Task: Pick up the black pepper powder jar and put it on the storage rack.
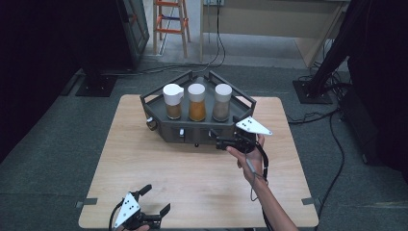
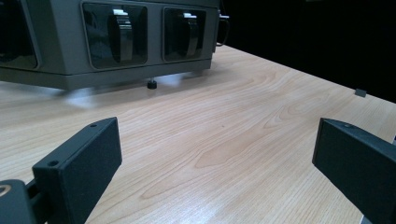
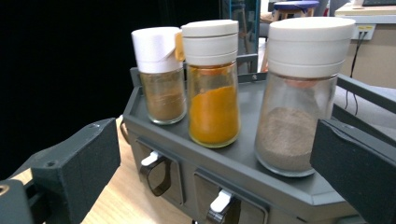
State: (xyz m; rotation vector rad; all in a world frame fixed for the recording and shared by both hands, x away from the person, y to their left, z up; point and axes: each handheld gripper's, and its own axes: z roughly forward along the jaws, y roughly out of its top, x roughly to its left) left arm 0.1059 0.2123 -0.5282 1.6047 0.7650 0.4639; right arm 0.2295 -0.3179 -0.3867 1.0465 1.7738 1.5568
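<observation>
A dark grey rack [image 1: 192, 131] stands at the far middle of the wooden table [image 1: 192, 183]. Three white-capped glass spice jars stand upright on it in a row: a brown one [image 1: 173, 102] [image 3: 159, 77], an orange one [image 1: 197, 102] [image 3: 212, 88] and a grey-brown one [image 1: 222, 102] [image 3: 296, 116]. My right gripper [image 1: 230, 134] [image 3: 215, 140] is open just before the rack's front right corner, facing the jars, with nothing between its jaws. My left gripper [image 1: 155, 198] [image 2: 217, 140] is open low over the table's near left edge and faces the rack's front [image 2: 60, 51].
Two small drawers with loop handles [image 3: 156, 170] [image 2: 122, 35] sit in the rack's front wall. Beyond the table are an orange ladder [image 1: 171, 24], a stand base [image 1: 312, 91] and floor cables [image 1: 337, 144]. Bare wood lies between the grippers.
</observation>
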